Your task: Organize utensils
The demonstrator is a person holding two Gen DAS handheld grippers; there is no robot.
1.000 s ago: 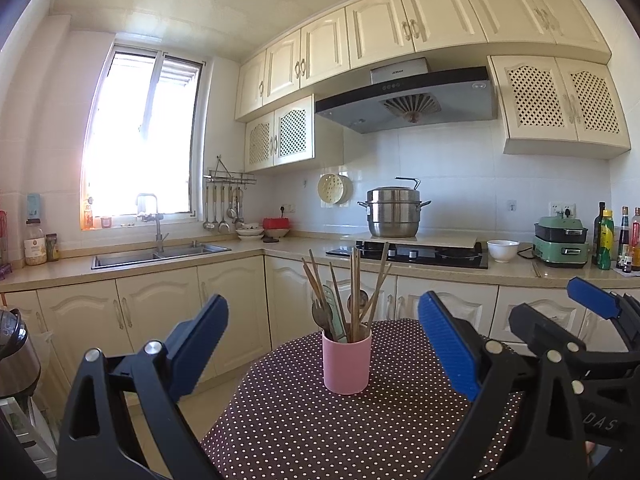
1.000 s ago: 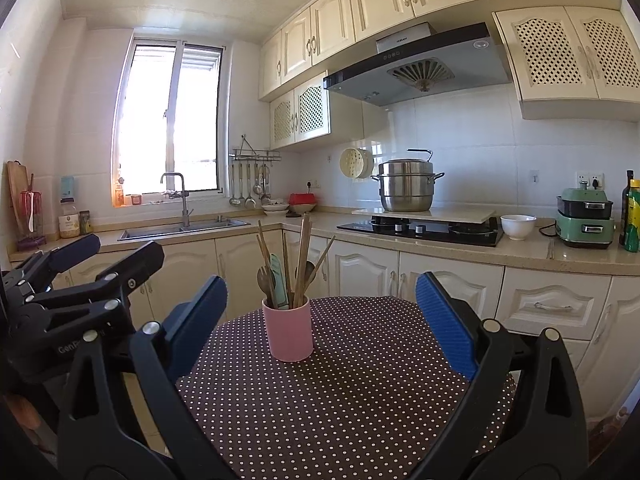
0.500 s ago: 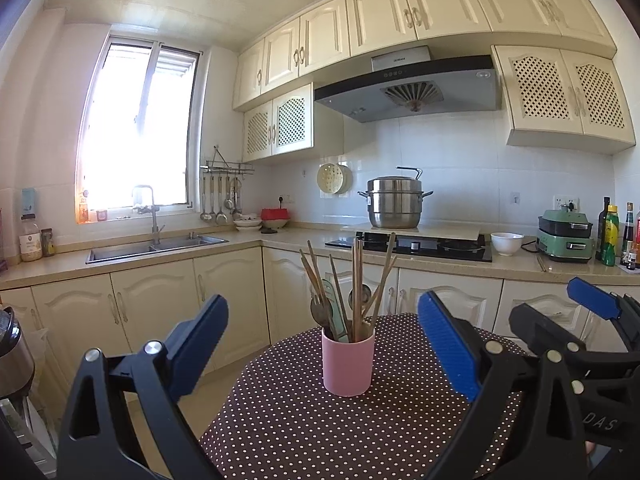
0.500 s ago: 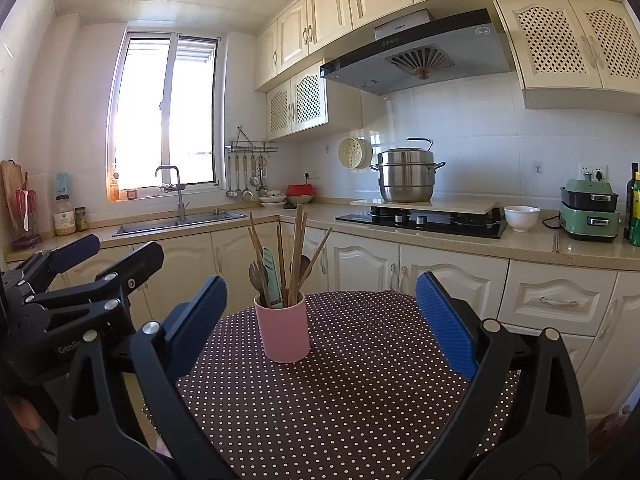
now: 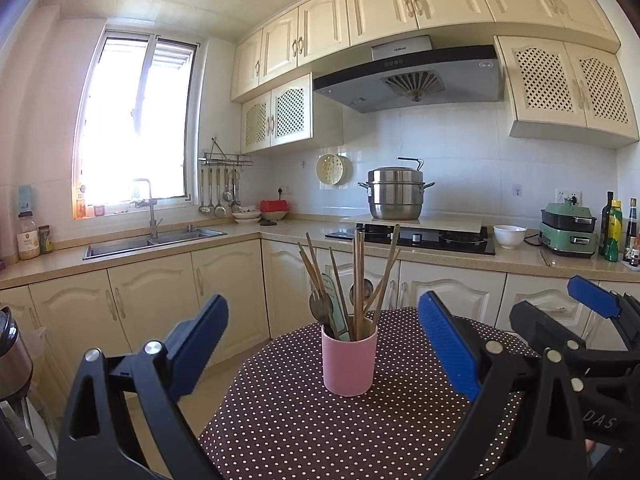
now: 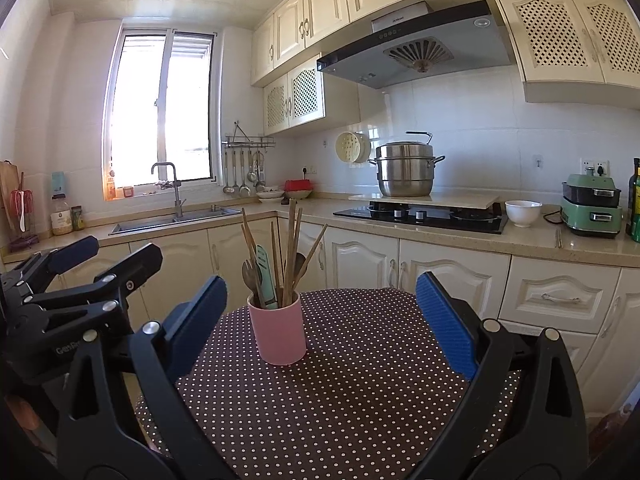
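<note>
A pink cup (image 5: 349, 360) stands upright on a round table with a brown polka-dot cloth (image 5: 320, 432). It holds several wooden chopsticks (image 5: 358, 276), metal spoons and a teal utensil. The cup also shows in the right wrist view (image 6: 277, 334). My left gripper (image 5: 320, 344) is open and empty, level with the cup and a little short of it. My right gripper (image 6: 320, 328) is open and empty, with the cup ahead and left of centre. Each gripper shows at the edge of the other's view: the right one (image 5: 576, 320) and the left one (image 6: 64, 276).
Cream kitchen cabinets (image 5: 224, 292) and a counter run behind the table. A sink (image 5: 152, 240) lies under the window at left. A steel pot (image 5: 396, 196) sits by the hob, with a white bowl (image 5: 509, 236), a green appliance (image 5: 566, 232) and bottles (image 5: 612, 228) at right.
Both views have tilted down slightly and drawn a little nearer the cup, which sits lower and larger in frame. Both grippers stay open and empty.
</note>
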